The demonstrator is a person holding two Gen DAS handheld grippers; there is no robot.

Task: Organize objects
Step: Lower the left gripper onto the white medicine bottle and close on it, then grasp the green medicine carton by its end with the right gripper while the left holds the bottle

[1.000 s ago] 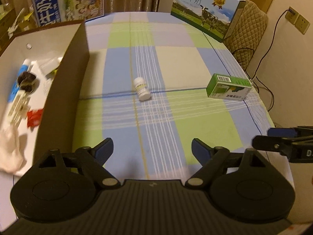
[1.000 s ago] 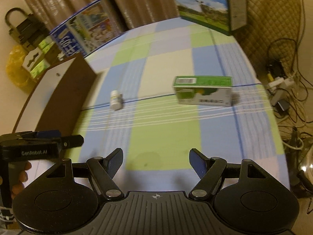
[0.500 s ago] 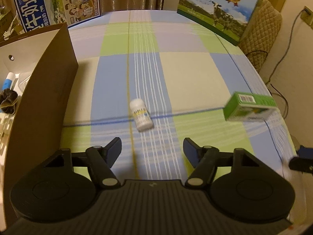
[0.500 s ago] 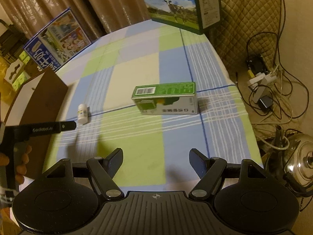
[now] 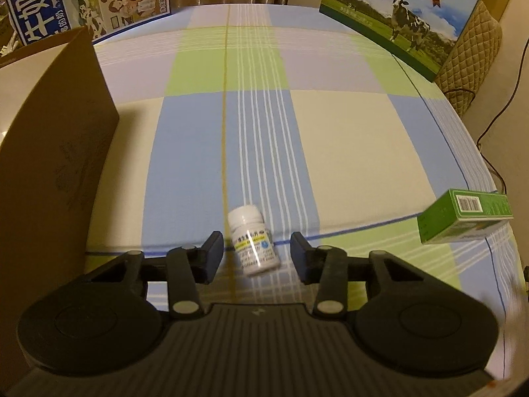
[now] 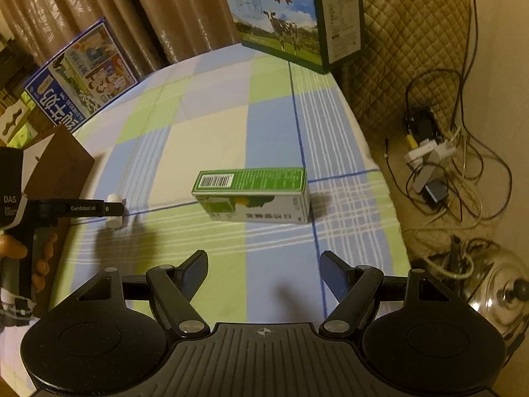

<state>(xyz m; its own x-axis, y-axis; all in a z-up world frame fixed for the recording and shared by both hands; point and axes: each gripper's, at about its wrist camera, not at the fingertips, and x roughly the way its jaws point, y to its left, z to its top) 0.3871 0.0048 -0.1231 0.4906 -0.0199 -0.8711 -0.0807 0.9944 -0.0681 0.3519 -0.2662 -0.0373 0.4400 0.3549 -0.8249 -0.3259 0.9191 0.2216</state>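
A small white pill bottle [image 5: 253, 240] lies on its side on the checked tablecloth. My left gripper [image 5: 254, 253] straddles it; its jaws are closing, and a gap still shows between each pad and the bottle. From the right wrist view the same bottle [image 6: 114, 211] is partly hidden behind the left gripper's fingers [image 6: 96, 207]. A green carton [image 6: 253, 195] lies flat mid-table, also visible at the right edge as the green carton [image 5: 463, 215]. My right gripper [image 6: 264, 276] hovers in front of the carton, open and empty.
A brown cardboard box [image 5: 49, 152] stands at the left. Two milk cartons [image 5: 396, 16] [image 5: 86, 3] stand at the table's far edge. A quilted chair [image 6: 406, 43], cables [image 6: 439, 165] and a steel pot [image 6: 496, 284] are off the table's right side.
My left gripper moved forward and down onto the bottle, and its jaws narrowed around it. My right gripper drew nearer to the green carton, still open.
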